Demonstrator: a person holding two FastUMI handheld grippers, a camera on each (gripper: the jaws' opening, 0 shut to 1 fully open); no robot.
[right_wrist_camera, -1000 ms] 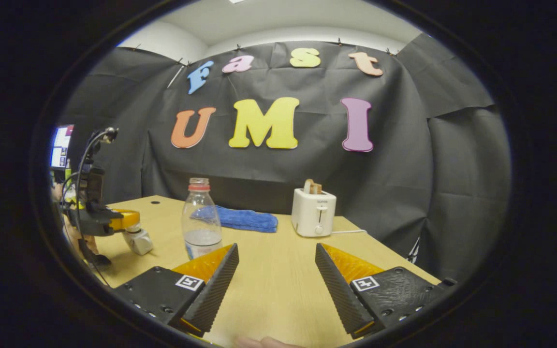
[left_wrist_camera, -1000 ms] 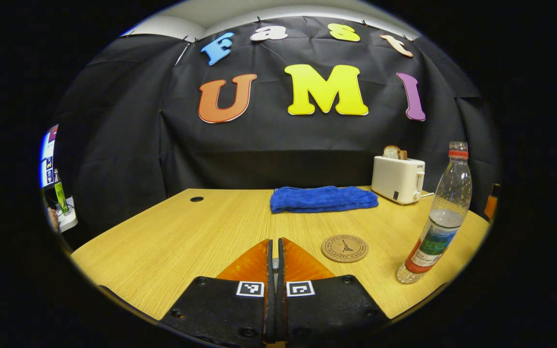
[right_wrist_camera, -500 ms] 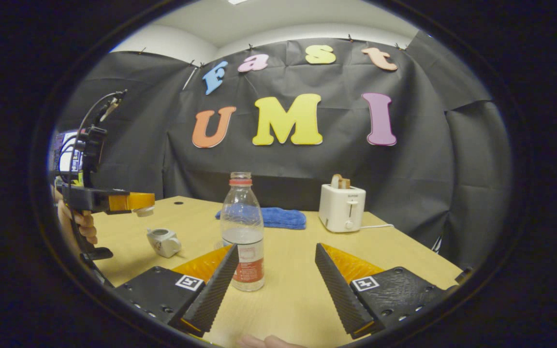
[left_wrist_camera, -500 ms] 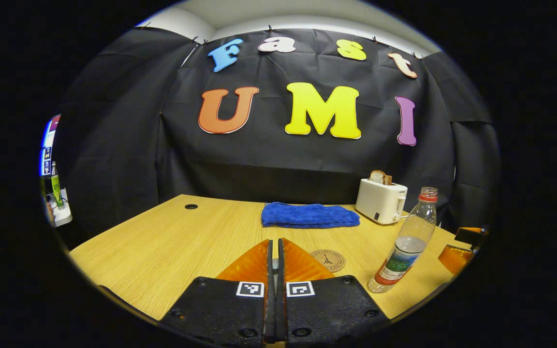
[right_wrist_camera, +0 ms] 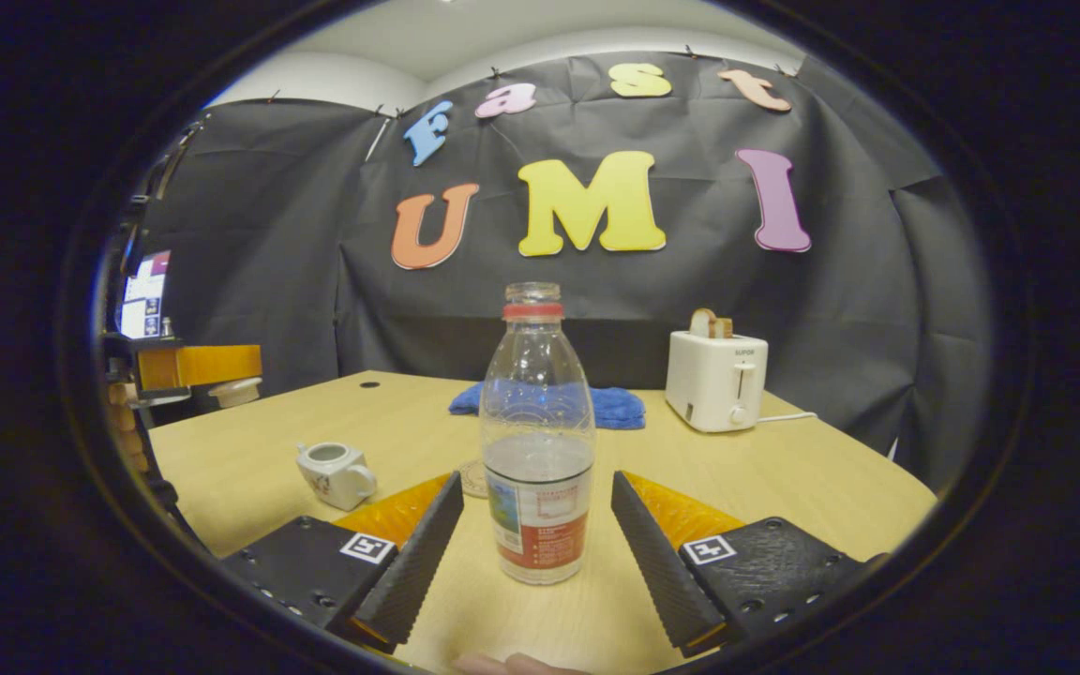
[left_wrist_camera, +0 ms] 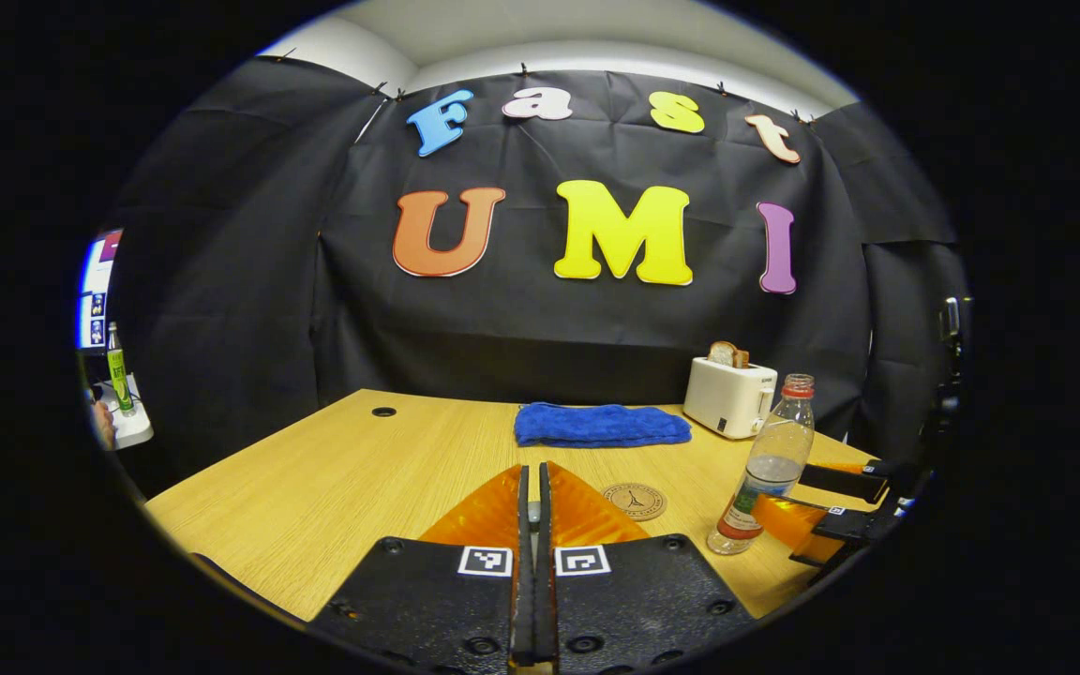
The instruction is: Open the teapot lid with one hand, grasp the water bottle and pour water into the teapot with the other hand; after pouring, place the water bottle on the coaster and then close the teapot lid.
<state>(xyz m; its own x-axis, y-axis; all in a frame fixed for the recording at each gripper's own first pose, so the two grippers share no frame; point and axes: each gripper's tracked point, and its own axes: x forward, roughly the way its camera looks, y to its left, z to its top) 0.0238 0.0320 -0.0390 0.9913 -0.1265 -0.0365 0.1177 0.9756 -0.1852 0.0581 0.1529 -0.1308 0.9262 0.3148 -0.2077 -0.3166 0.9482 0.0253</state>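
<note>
My right gripper [right_wrist_camera: 532,553] has its fingers spread wide, one on each side of the water bottle [right_wrist_camera: 537,441], neither touching it yet. The bottle stands upright on the table [right_wrist_camera: 784,478] at my twelve o'clock, long axis vertical, uncapped mouth pointing straight up, water in roughly the lower half. I'd say the grasp is the step at hand; pouring, setting the bottle down and closing the lid are all left.

The teapot [right_wrist_camera: 334,472] sits at my ten o'clock with its top open, so the lid step looks done. Farther out at nine o'clock, my left gripper [right_wrist_camera: 207,368] is clamped on the lid [right_wrist_camera: 234,391], held above the table. In the left gripper view its fingers [left_wrist_camera: 482,511] are pressed together.

The coaster [left_wrist_camera: 634,501] lies bare at one o'clock there, beside the bottle.
</note>
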